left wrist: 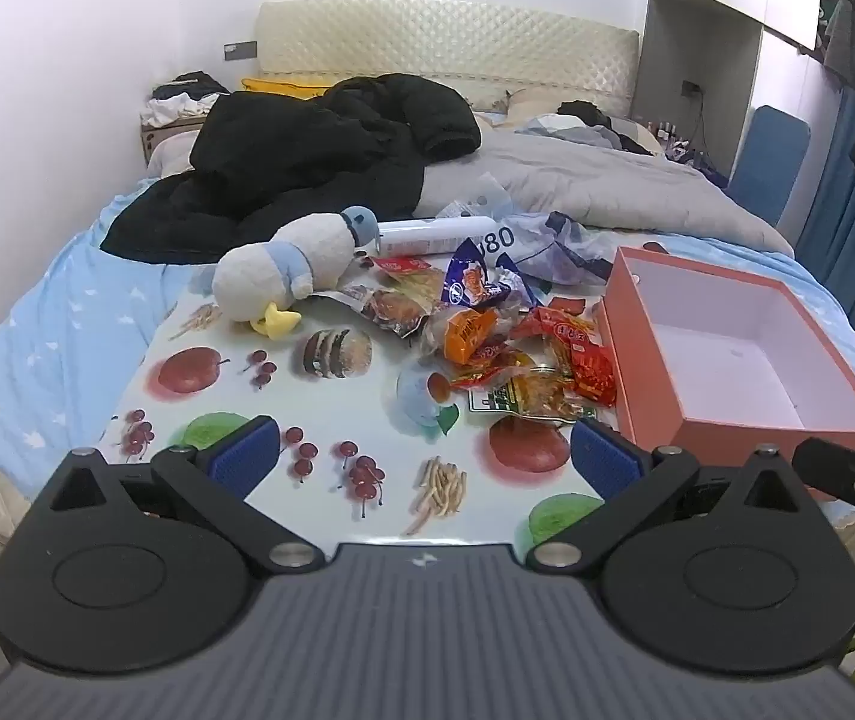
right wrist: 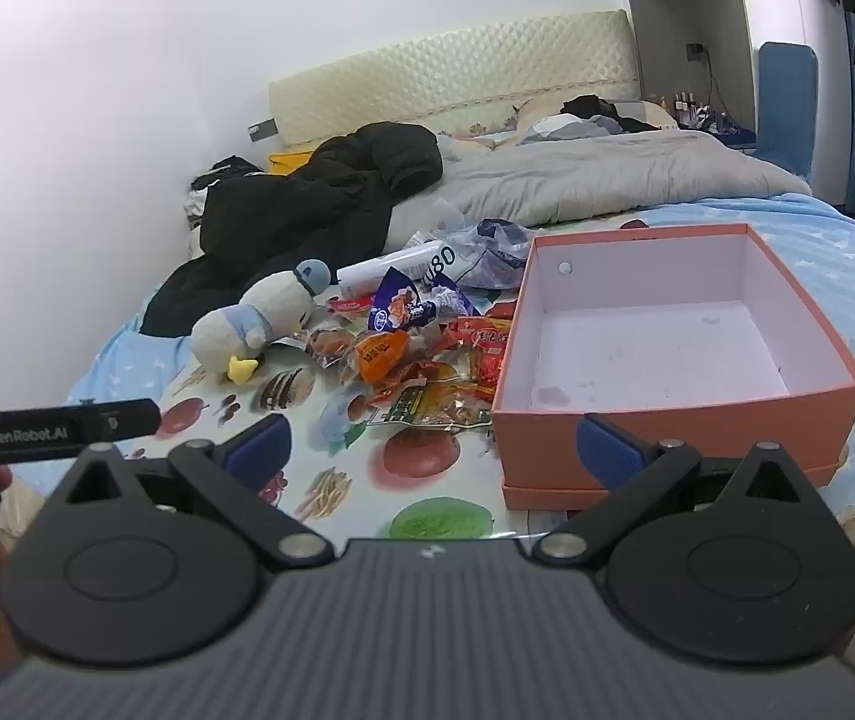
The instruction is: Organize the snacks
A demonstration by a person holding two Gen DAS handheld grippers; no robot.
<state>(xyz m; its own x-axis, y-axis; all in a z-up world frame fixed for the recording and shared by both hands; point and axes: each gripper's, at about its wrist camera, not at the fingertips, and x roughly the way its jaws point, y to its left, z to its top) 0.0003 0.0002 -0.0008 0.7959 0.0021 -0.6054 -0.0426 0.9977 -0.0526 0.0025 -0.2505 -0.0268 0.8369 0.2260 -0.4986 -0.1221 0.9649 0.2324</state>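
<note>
A loose heap of crinkly foil and plastic snack packets in red, orange and blue lies near the middle of the desk with the fruit-printed top, its right side touching the open salmon-pink cardboard box with the white inside, which is empty and stands at the desk's right edge. The packets look light, soft and slippery, likely to slide or crumple under a squeeze, so a sealed flat edge or corner of a top packet, such as the orange one, seems the safest place to pinch; the box should be stiff enough to take drops. Behind the heap lie a white cylindrical can and a crumpled bluish plastic bag; a white-and-blue plush duck rests toward the desk's far left corner. The left hand-held gripper and right hand-held gripper both hover over the near edge, jaws spread wide, holding nothing.
</note>
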